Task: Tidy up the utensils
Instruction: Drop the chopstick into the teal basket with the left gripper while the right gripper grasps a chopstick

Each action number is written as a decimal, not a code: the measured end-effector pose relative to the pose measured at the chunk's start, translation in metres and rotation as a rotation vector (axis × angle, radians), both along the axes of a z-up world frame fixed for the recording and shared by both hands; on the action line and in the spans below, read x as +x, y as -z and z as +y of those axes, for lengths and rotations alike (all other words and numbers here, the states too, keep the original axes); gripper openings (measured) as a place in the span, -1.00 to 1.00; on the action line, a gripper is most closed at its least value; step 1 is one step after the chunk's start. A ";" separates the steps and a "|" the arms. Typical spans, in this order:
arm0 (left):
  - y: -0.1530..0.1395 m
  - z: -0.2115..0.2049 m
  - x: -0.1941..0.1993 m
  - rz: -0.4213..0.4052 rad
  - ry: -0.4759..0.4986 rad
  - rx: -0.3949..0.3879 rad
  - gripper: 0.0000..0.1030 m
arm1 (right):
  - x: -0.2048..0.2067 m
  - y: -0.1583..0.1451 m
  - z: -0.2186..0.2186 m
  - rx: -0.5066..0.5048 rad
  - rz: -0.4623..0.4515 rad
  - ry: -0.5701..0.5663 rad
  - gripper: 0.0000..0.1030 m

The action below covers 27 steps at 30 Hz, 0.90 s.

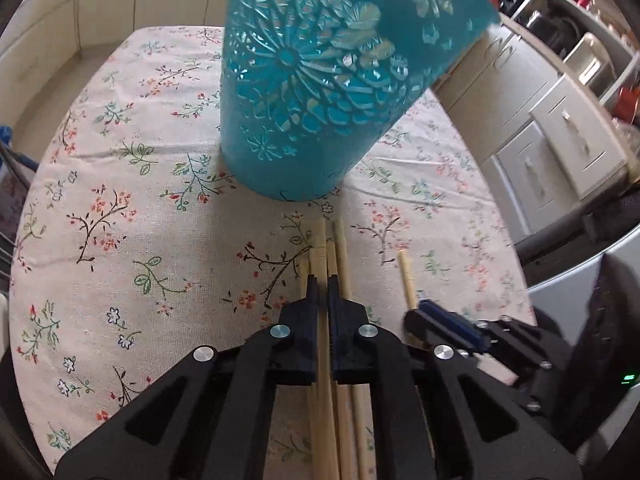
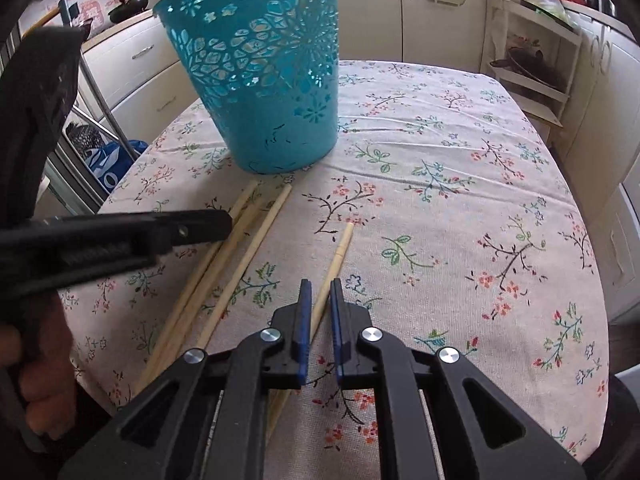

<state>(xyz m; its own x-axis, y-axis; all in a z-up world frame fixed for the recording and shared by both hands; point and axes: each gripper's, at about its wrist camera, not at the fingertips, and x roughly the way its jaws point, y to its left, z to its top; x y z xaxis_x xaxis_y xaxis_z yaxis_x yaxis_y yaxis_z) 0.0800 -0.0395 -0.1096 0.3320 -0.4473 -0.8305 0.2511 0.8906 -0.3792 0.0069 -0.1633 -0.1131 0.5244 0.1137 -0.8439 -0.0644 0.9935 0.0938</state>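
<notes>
A teal perforated basket (image 1: 304,92) stands upright on the floral tablecloth; it also shows in the right wrist view (image 2: 264,80). Several wooden chopsticks (image 1: 334,248) lie side by side in front of it. My left gripper (image 1: 323,280) is low over them with its jaws nearly closed around one chopstick. A single chopstick (image 2: 340,252) lies apart to the right. My right gripper (image 2: 320,288) straddles it with the jaws narrowly open, blue pads on each side. The left gripper appears in the right wrist view (image 2: 192,228), and the right gripper in the left wrist view (image 1: 436,316).
The table (image 2: 460,160) carries a flowered cloth. White kitchen cabinets (image 1: 552,140) stand to one side and a shelf rack (image 2: 536,76) behind. A blue bag (image 2: 112,160) sits by the table's left edge.
</notes>
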 end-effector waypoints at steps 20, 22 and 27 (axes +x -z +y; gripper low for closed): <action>-0.142 0.021 0.000 -0.295 0.083 -0.263 -0.94 | -0.003 0.002 0.001 0.005 -0.019 -0.002 -0.81; -0.173 0.024 0.008 -0.371 0.076 -0.291 -1.00 | -0.003 0.002 0.000 0.006 -0.019 -0.003 -0.81; -0.228 0.029 0.035 -0.507 0.048 -0.294 -1.00 | -0.003 0.002 -0.001 0.017 -0.022 -0.003 -0.81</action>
